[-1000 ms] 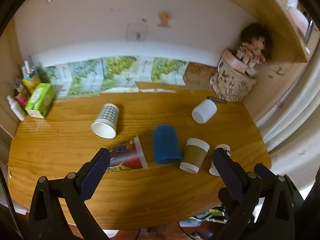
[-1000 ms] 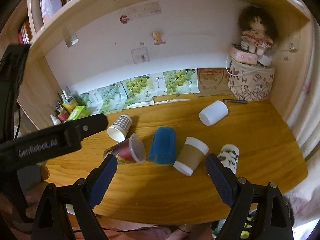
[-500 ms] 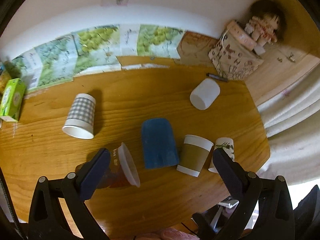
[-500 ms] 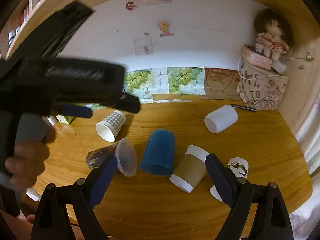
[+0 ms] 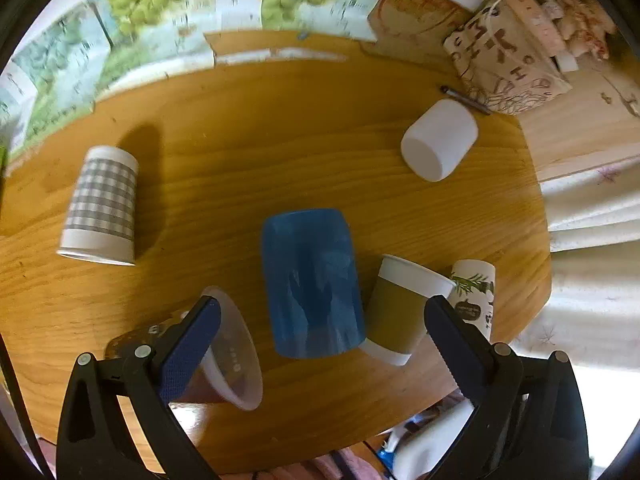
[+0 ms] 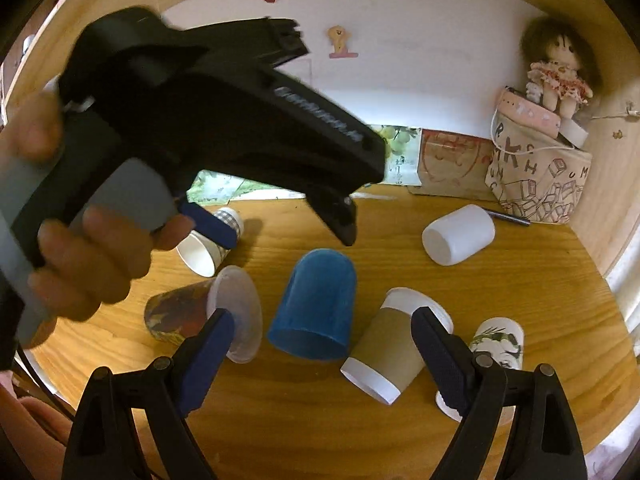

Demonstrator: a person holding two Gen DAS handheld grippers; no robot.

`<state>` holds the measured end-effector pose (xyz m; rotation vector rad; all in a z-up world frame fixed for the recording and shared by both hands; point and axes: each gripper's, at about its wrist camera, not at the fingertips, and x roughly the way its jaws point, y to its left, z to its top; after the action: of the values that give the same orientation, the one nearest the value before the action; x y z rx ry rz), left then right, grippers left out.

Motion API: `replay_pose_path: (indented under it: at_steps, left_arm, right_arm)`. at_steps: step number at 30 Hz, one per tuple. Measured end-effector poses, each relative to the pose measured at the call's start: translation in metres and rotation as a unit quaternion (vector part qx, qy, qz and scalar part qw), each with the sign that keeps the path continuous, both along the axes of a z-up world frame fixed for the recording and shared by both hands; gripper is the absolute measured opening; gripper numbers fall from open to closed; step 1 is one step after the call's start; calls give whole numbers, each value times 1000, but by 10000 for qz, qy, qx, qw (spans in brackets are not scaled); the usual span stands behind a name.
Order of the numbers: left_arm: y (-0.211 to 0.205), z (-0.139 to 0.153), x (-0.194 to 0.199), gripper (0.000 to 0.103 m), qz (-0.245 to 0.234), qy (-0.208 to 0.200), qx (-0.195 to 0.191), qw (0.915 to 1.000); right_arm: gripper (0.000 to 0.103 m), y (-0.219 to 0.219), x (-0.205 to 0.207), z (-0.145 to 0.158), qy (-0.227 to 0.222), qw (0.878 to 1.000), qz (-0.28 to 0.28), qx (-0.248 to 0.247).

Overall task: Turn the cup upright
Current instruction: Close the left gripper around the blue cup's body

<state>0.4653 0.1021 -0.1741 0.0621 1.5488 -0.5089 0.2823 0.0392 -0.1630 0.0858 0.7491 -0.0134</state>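
Observation:
Several cups lie on their sides on the wooden desk [image 5: 280,132]. A blue cup [image 5: 314,284] lies in the middle, also in the right wrist view [image 6: 316,304]. Beside it lie a brown-sleeved paper cup [image 5: 398,316] [image 6: 394,346], a leaf-print cup [image 5: 474,292] [image 6: 498,340], a patterned cup with a clear rim [image 5: 224,352] [image 6: 200,308], a checked cup [image 5: 100,208] [image 6: 208,246] and a white cup [image 5: 440,140] [image 6: 458,236]. My left gripper [image 5: 320,316] is open above the blue cup; its body [image 6: 224,120] shows in the right wrist view. My right gripper [image 6: 320,336] is open and empty.
A printed fabric bag [image 6: 536,184] with a doll [image 6: 558,72] on it stands at the back right, a pen [image 6: 508,216] beside it. Grape-print papers [image 5: 200,12] line the back wall. The desk's front edge [image 5: 360,440] is close below the grippers.
My left gripper has moved forward and down over the cups, now above the blue one. It fills the upper left of the right wrist view. The cups have not moved.

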Motion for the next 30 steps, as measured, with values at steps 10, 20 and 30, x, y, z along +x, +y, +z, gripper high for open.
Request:
replay_pose_path:
  at_steps: [10,20,30]
  left_arm:
    - [-4,-33,14,100,195,649,149,9976]
    - [-10,-52,19,95,196,893,335,9953]
    - [-6,-67,25,79,164,1148,336,9927]
  right_arm:
    - [90,11,6,-28,199,9998,41,88]
    - [90,17,8,-40,356,9991,-61,228]
    - [90,15,9,-44,430,9985,-209,254]
